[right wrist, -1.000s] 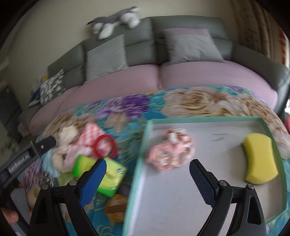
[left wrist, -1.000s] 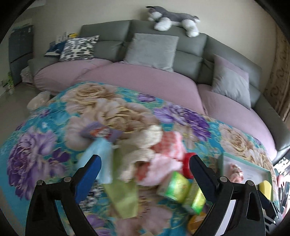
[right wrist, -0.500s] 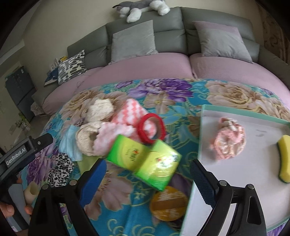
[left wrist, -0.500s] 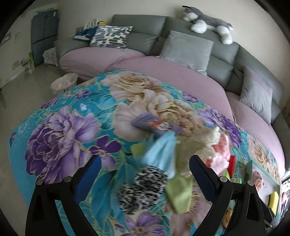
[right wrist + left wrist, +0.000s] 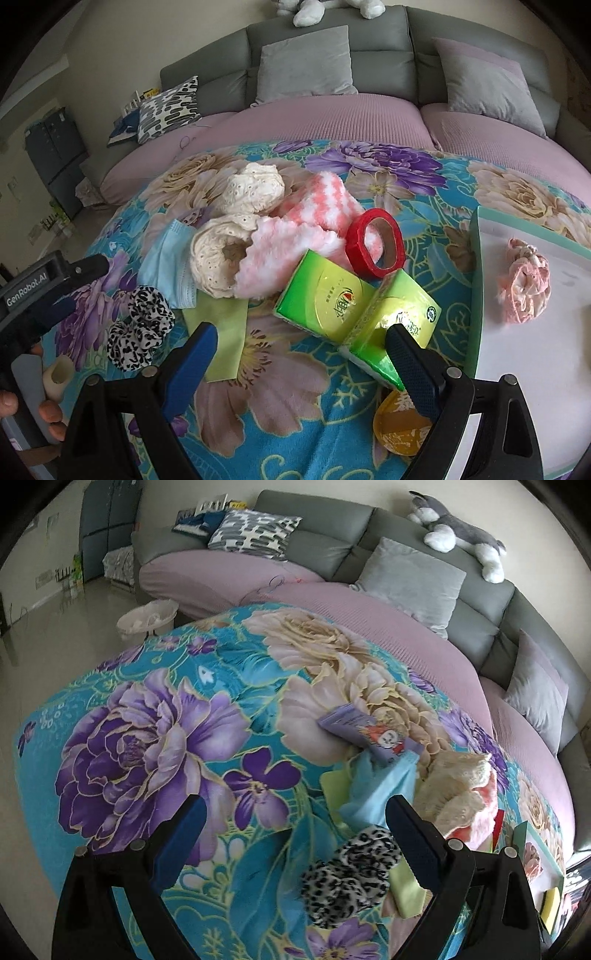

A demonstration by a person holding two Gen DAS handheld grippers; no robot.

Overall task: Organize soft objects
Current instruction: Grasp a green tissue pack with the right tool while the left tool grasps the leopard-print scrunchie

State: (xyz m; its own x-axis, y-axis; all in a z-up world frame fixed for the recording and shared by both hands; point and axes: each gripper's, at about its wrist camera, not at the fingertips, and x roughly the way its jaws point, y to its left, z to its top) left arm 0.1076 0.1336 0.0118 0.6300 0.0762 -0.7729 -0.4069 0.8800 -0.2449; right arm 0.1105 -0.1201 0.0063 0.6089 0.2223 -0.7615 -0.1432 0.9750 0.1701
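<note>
Two handheld tongs, each seen from its own wrist camera, hover over a table draped in a teal floral blanket [image 5: 295, 435]. The right gripper [image 5: 299, 343] has its blue-padded jaws spread wide and pinches nothing; between and just beyond them lie a light green cloth [image 5: 221, 332] and two green tissue packs [image 5: 354, 310]. The left gripper [image 5: 293, 821] is likewise spread and empty, and a leopard-print scrunchie [image 5: 351, 875] lies just inside its right jaw.

Further out sits the unsorted pile: a blue face mask [image 5: 168, 266], two cream lace scrunchies [image 5: 236, 229], a fluffy pink-and-white cloth [image 5: 295, 243], a red tape roll [image 5: 375, 243] and, near the right jaw, a yellow tape roll [image 5: 399, 424]. A purple cartoon-printed packet [image 5: 369, 738] lies at the pile's far edge. To the right is a grey tray with a mint-green rim [image 5: 476, 280], holding a pink scrunchie [image 5: 522, 284]; the left view also shows a yellow sponge [image 5: 550, 904] on it.

Judging by this, the job is at an early stage: two soft items are in the tray, and most soft things wait on the blanket, mixed with tape rolls and packets.

Compared with a second ago, the right camera has swung from above the tray to over the pile, and the left camera has swung leftward across the blanket towards the scrunchie end; the objects appear to lie where they did. A grey sofa [image 5: 332, 55] with lilac seats stands behind.
</note>
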